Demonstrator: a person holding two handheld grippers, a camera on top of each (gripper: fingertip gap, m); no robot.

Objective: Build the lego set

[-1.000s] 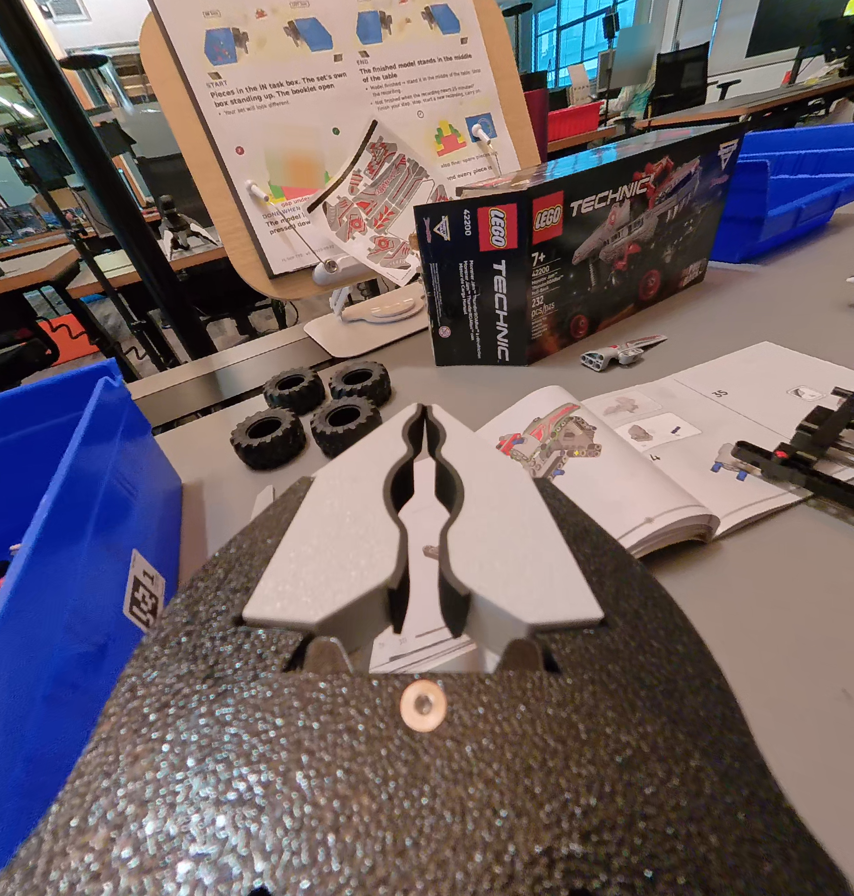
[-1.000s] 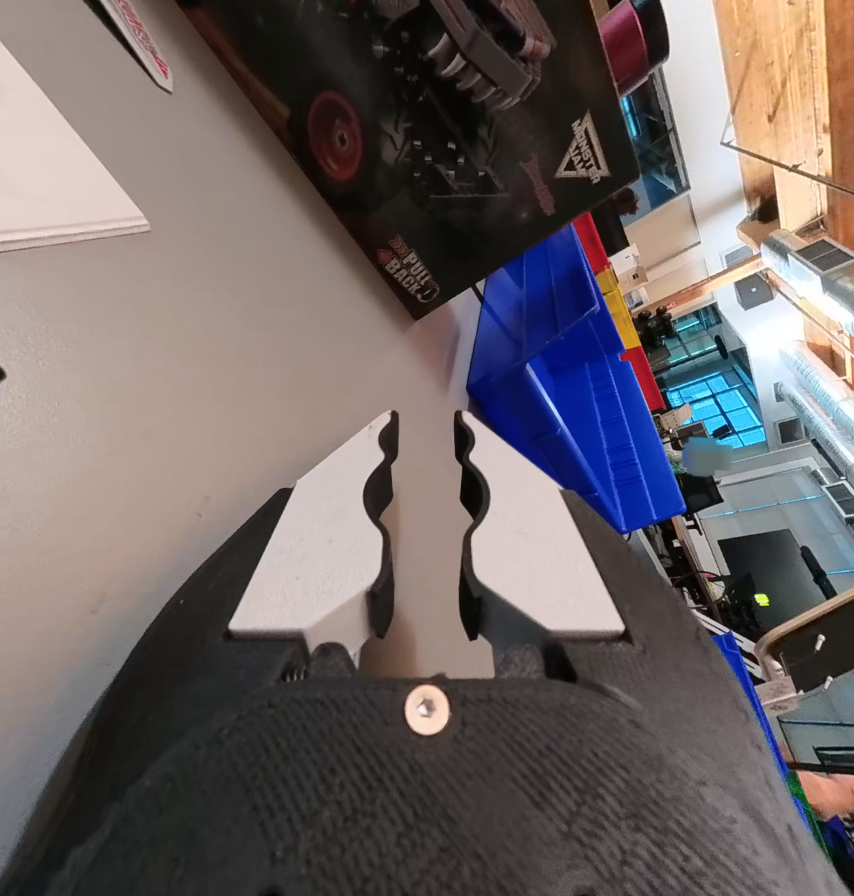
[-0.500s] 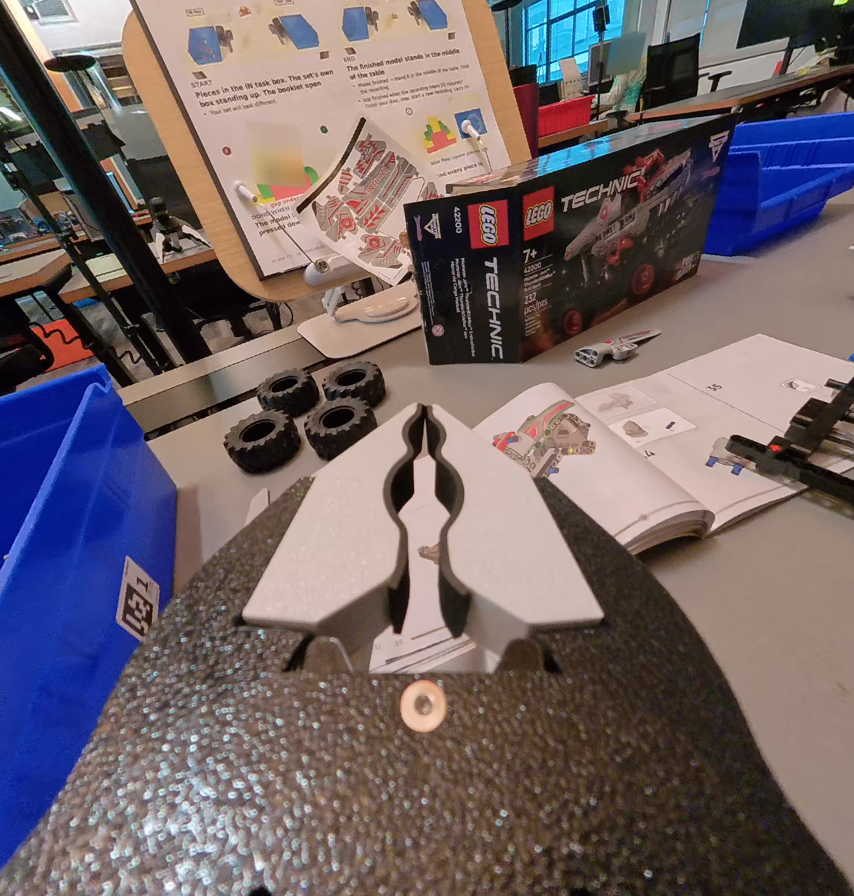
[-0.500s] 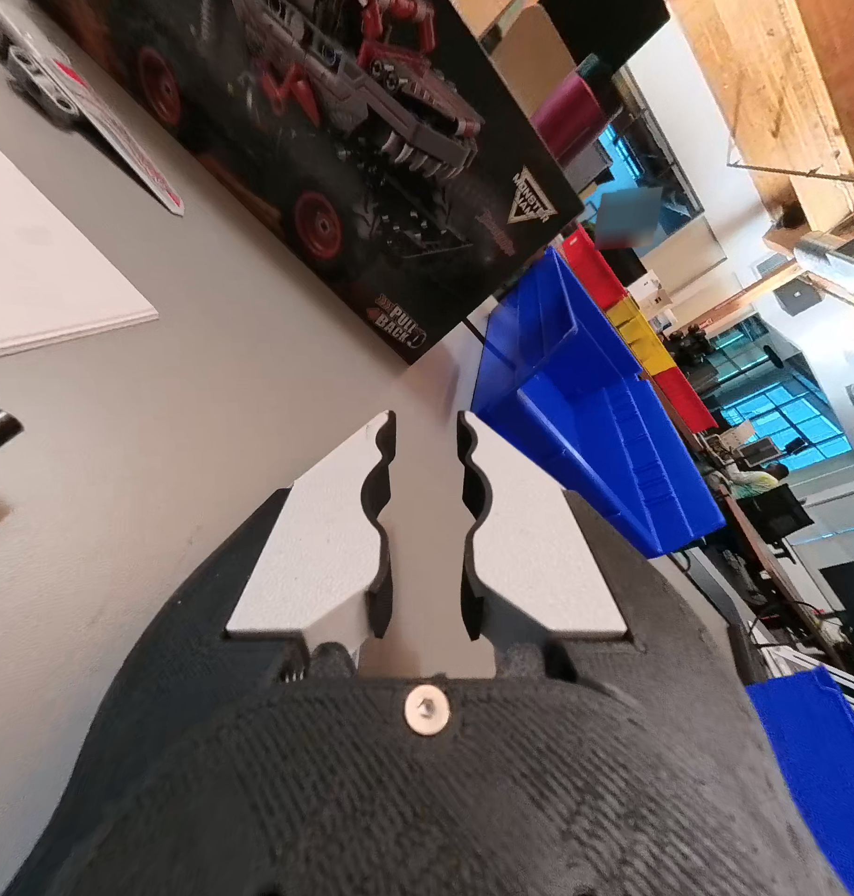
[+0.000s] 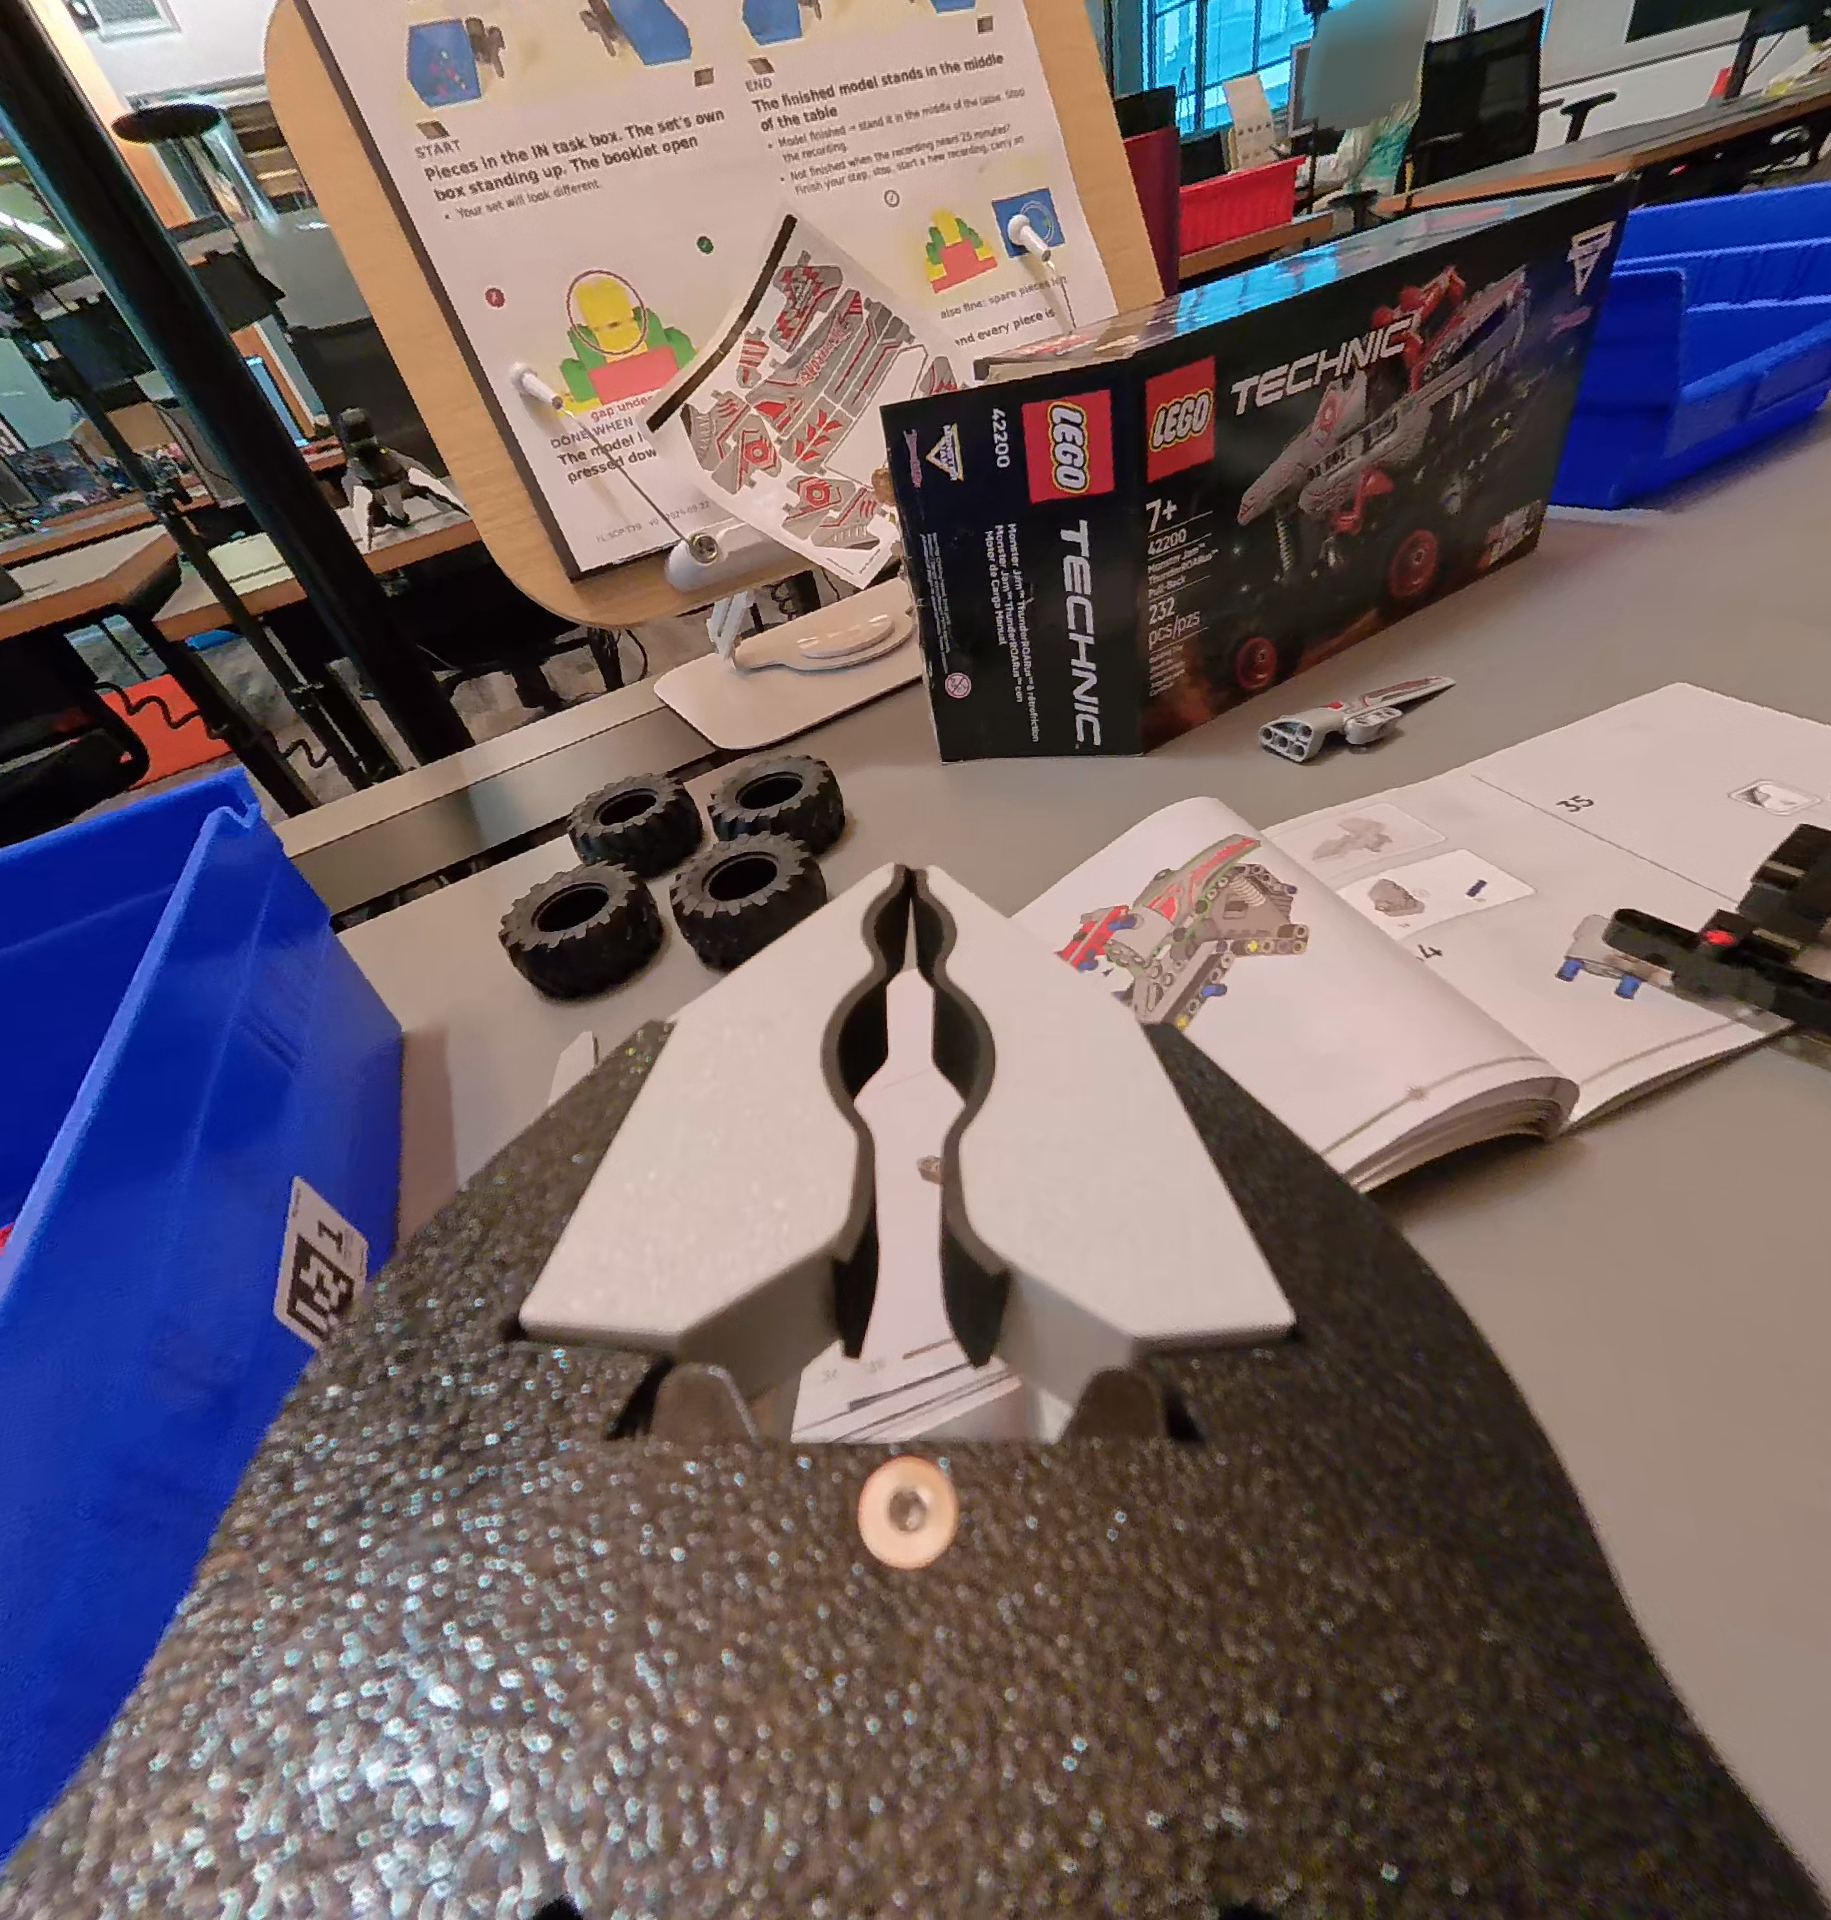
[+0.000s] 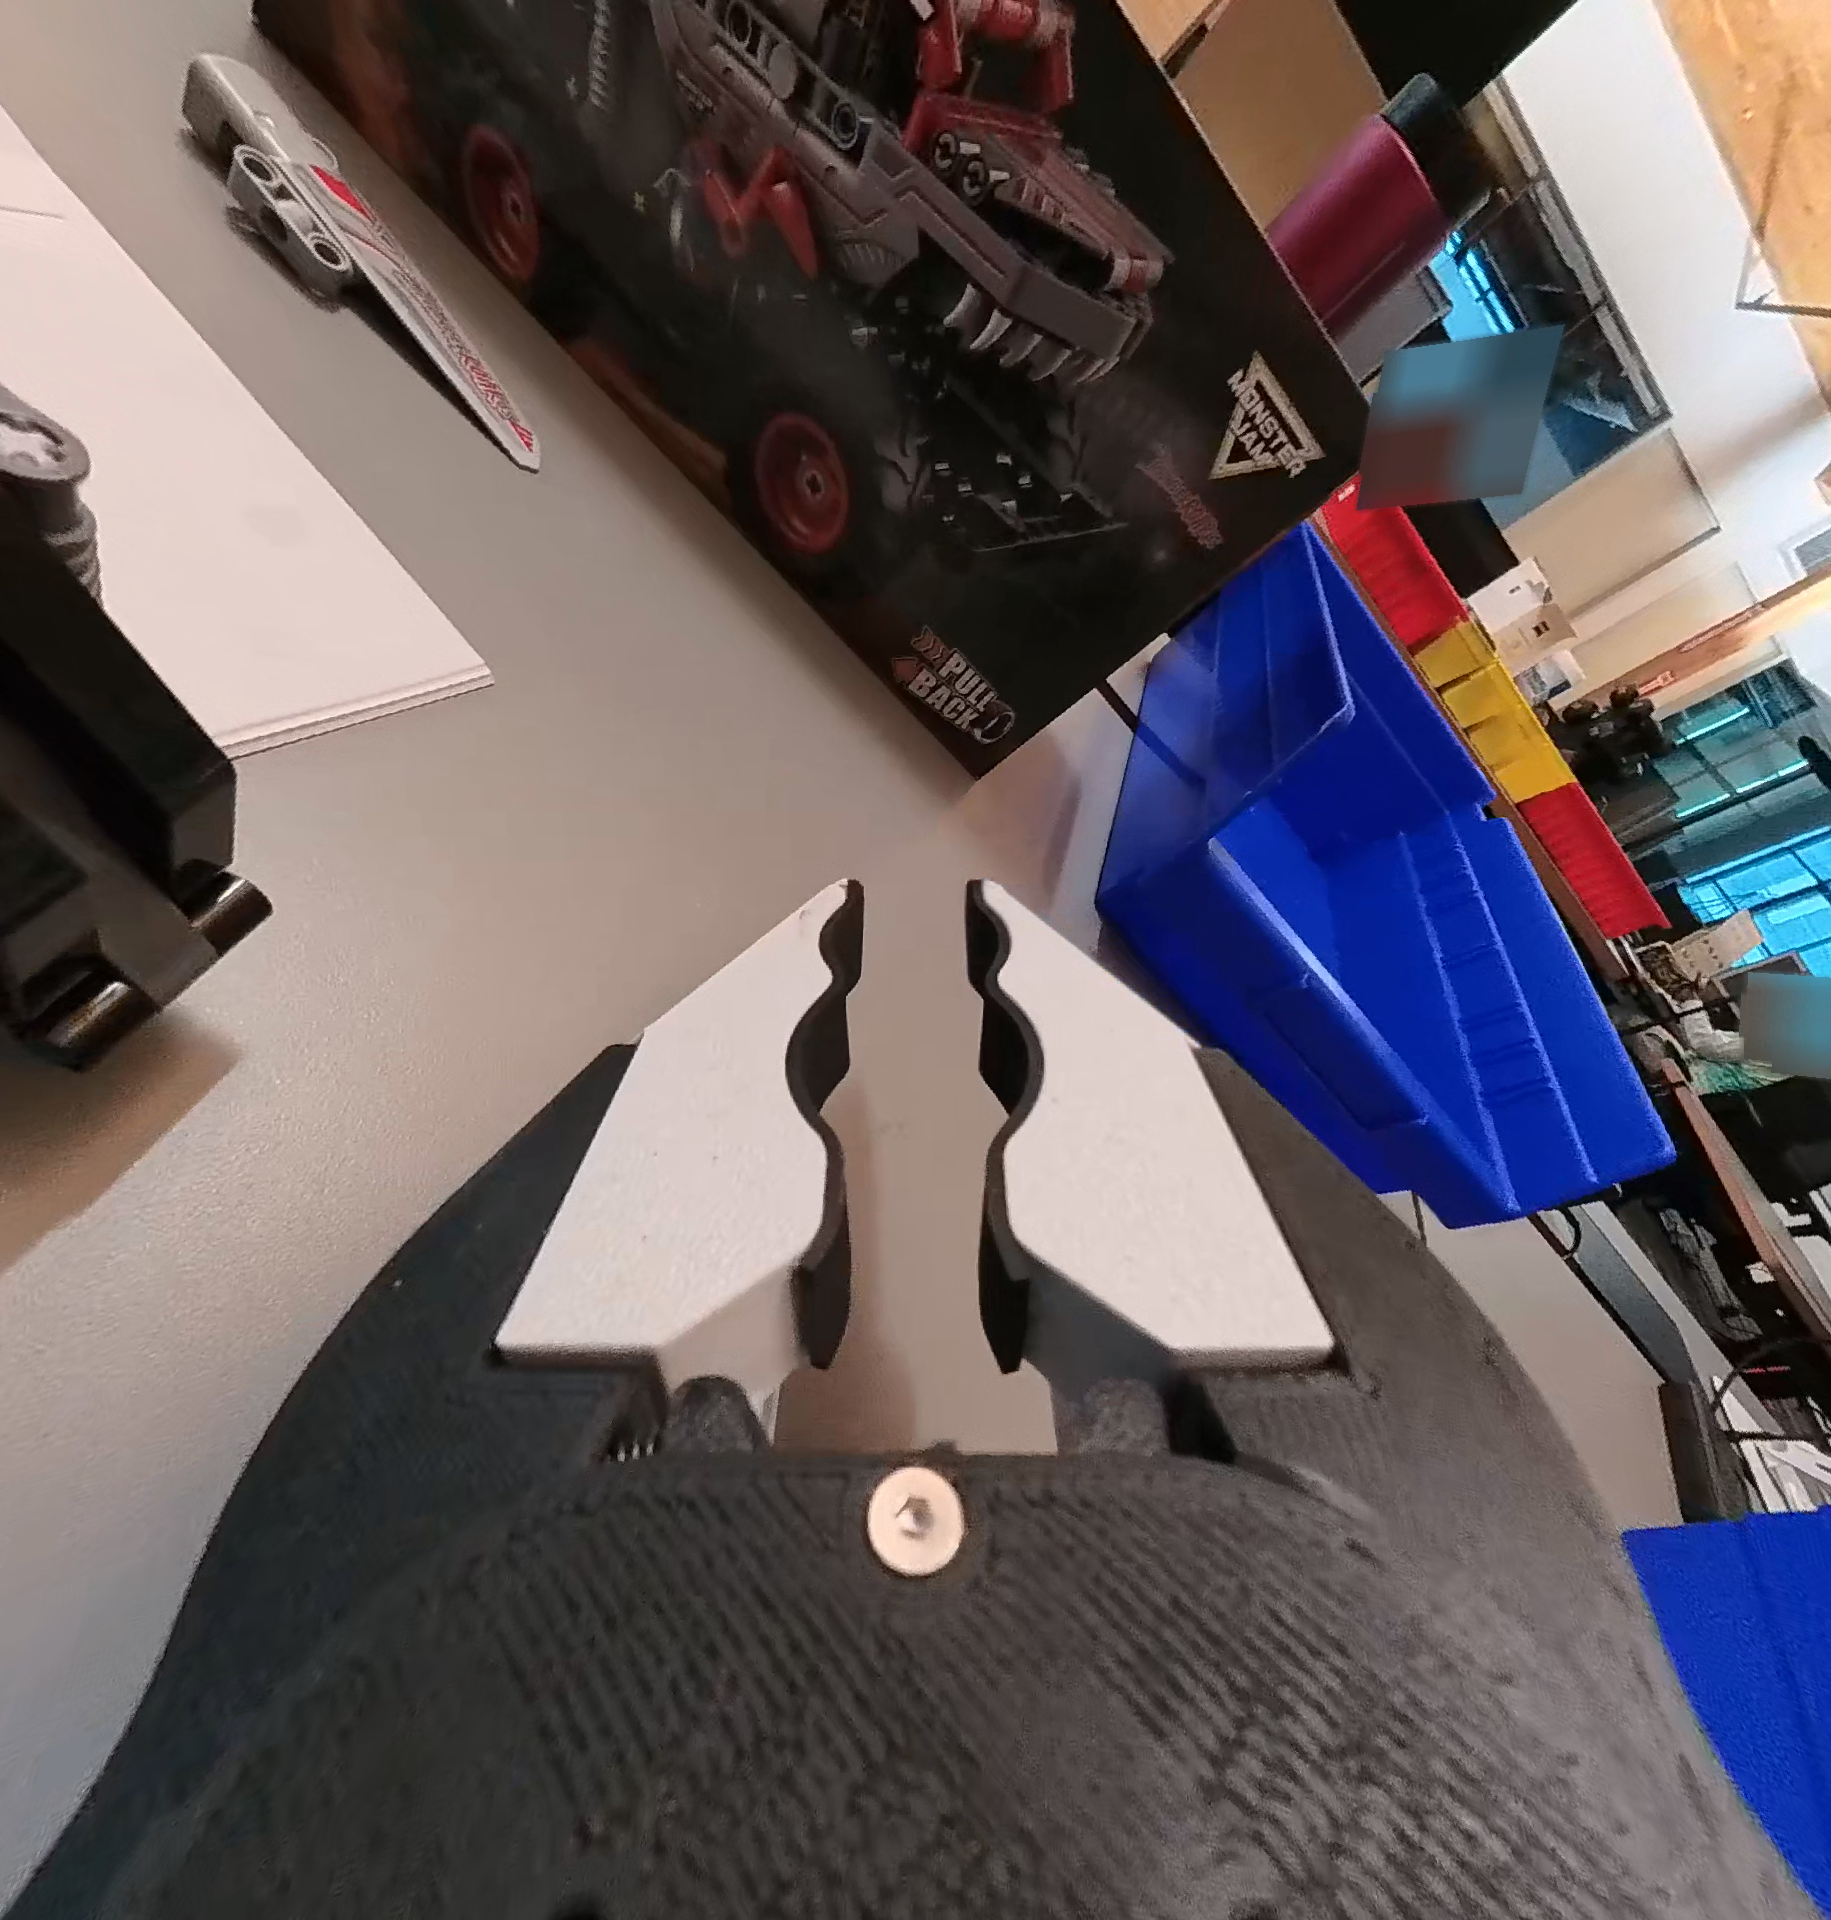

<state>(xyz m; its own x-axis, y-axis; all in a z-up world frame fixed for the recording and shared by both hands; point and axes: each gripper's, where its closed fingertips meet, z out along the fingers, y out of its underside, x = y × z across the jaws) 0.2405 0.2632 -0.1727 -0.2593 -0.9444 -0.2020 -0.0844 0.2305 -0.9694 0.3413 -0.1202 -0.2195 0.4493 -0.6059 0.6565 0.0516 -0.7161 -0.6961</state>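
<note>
Up front in the left wrist view, the left tool [image 5: 909,902] has its fingertips pressed together with nothing between them, above the grey surface [image 5: 1617,1351]. At nine o'clock stands a blue bin [image 5: 142,1195] bearing a small tag on its wall; only a sliver of red shows inside at its far left edge, and what else it holds cannot be told. Four black tires [image 5: 682,883] lie clustered at eleven o'clock, just beyond the fingertips. An open instruction booklet [image 5: 1410,966] lies at two o'clock, with a black partly built chassis [image 5: 1763,945] resting on its right-hand page. Behind the booklet the lego set box [image 5: 1233,499] stands upright, a small grey panel piece [image 5: 1347,717] lying just in front of it. A sticker sheet [image 5: 797,416] leans against a board on a stand at twelve o'clock, and another blue bin [image 5: 1742,332] sits at one o'clock. Next, the right wrist view is rolled sideways: the right tool [image 6: 911,894] is spread, empty, over bare surface [image 6: 475,1039]. The chassis [image 6: 49,810] sits at nine o'clock on the booklet's [image 6: 215,540] corner, the panel piece [image 6: 319,229] at eleven, the box [image 6: 838,312] at twelve. Its blue bin [image 6: 1410,1018] at two o'clock shows an empty-looking interior.
</note>
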